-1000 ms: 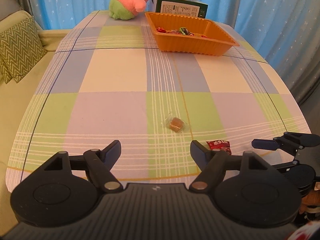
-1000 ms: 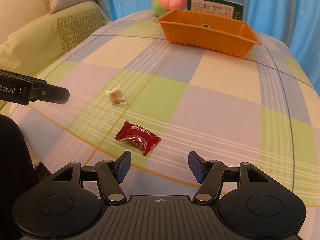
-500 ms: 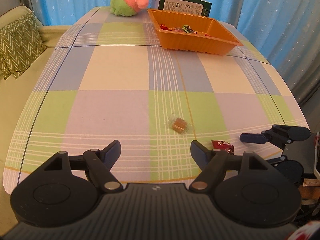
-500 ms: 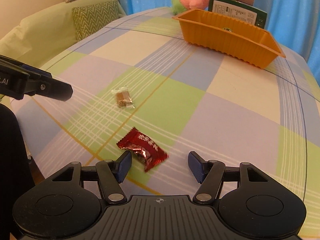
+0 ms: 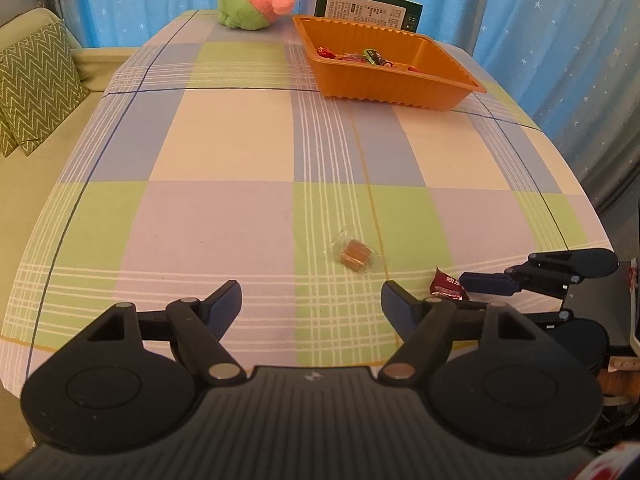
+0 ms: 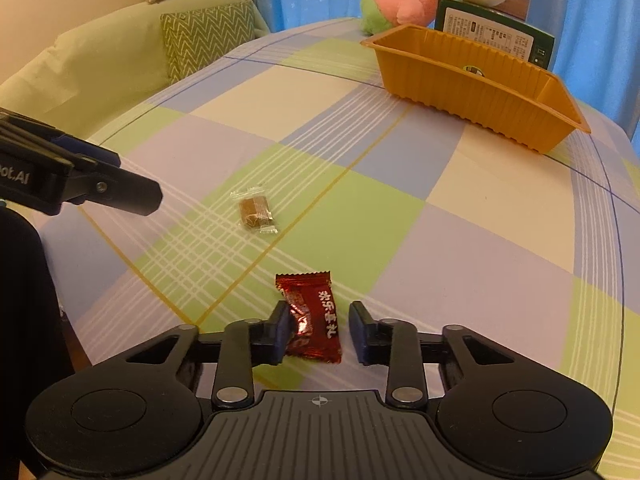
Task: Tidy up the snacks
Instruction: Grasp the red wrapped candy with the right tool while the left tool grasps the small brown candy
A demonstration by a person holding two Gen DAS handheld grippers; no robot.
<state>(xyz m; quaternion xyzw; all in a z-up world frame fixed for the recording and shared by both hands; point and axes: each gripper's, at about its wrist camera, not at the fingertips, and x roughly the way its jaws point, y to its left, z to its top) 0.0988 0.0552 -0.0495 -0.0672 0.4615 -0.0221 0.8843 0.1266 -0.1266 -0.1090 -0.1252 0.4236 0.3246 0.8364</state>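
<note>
A red candy wrapper (image 6: 312, 320) lies on the checked tablecloth between the fingers of my right gripper (image 6: 320, 332). Its jaws are closing: the left pad touches the wrapper, while a gap still shows at the right pad. In the left wrist view the same red candy (image 5: 446, 286) lies at one right gripper finger (image 5: 492, 283). A brown candy in clear wrap (image 5: 354, 254) lies a little ahead of my left gripper (image 5: 312, 304), which is open and holds nothing. The orange tray (image 5: 384, 88) at the far end has several wrapped sweets in it.
A pink and green plush (image 5: 260, 0), a green box (image 5: 368, 10) and a white plush stand behind the tray. A sofa with a zigzag cushion (image 5: 36, 88) runs along the left. Blue curtains hang behind. The table's near edge is just below both grippers.
My right gripper has moved forward over the red candy and its jaws have narrowed around it. The candy now lies lengthwise between them. The left gripper stays as it was.
</note>
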